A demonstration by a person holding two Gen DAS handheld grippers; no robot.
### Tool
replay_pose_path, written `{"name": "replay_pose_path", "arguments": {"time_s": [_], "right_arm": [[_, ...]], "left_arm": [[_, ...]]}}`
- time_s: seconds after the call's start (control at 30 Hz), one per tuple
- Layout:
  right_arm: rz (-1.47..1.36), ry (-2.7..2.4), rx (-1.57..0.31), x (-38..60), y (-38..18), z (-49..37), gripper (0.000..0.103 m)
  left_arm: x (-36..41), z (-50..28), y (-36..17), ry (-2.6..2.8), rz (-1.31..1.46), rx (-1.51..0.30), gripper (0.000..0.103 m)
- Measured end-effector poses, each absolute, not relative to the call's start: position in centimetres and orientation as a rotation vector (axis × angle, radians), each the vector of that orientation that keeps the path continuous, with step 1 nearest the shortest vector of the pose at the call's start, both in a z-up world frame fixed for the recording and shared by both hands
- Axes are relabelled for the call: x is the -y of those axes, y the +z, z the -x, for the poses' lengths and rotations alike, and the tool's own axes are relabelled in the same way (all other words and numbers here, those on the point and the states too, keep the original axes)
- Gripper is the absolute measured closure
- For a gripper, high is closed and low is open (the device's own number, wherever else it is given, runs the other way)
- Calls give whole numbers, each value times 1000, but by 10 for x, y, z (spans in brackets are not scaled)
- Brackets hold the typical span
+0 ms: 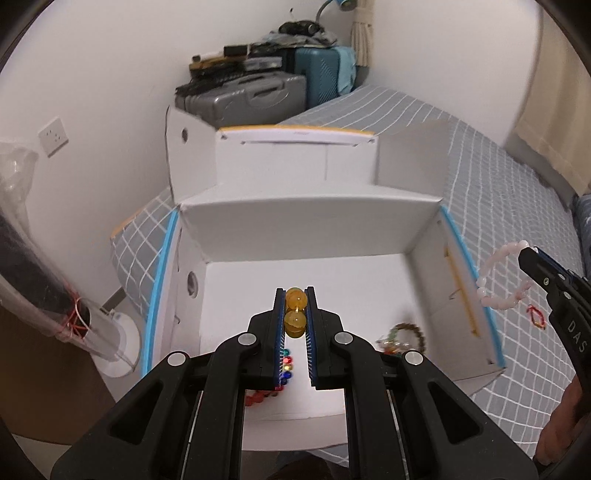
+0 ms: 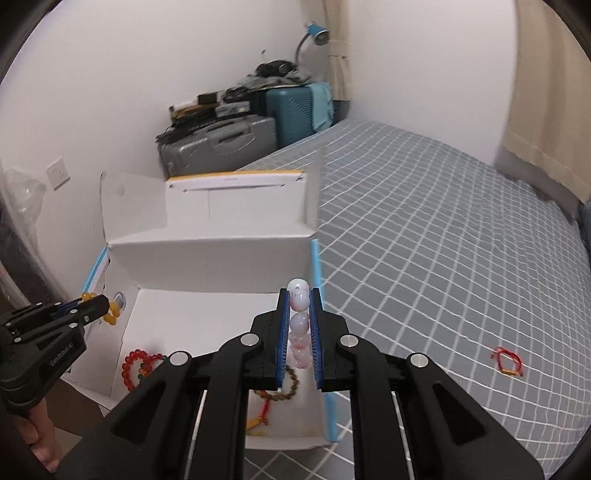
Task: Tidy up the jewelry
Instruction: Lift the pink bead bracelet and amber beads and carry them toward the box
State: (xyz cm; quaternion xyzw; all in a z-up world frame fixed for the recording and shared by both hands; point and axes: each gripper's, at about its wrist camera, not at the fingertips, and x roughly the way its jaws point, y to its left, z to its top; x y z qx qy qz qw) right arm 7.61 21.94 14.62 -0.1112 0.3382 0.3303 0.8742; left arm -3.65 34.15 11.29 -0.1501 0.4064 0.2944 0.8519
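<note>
Over the open white cardboard box (image 1: 295, 273), left gripper (image 1: 295, 314) clenches a yellow bead bracelet (image 1: 296, 298); at 3 o'clock, right gripper (image 2: 300, 317) grasps a pink bead bracelet (image 2: 298, 300).

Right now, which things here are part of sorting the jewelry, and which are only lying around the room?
Part of the job:
- yellow bracelet, in the left gripper
- pink bracelet, in the right gripper
- white box
- red bracelet and brown bracelet, in the box
- red string bracelet, on the bed

Just lying about:
- suitcases
- desk lamp
- curtain
</note>
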Motion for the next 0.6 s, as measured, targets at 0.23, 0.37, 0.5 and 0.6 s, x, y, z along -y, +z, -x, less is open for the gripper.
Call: {"name": "replay_pose_path", "arguments": {"time_s": [0.23,0.37,0.5,0.6], "right_arm": [[285,710,-757,-256,113,-79,93],[318,715,-792,-271,94,-82,93],[349,715,-835,-282,74,-84,93],[360,720,-863,-287,65,-86,93]], "left_arm": [[-366,35,83,654,337,-912,94],[-376,34,66,658,356,-945,94],[-380,31,49,657,360,-983,94],[-380,29,42,662,359,-1003,94]]}}
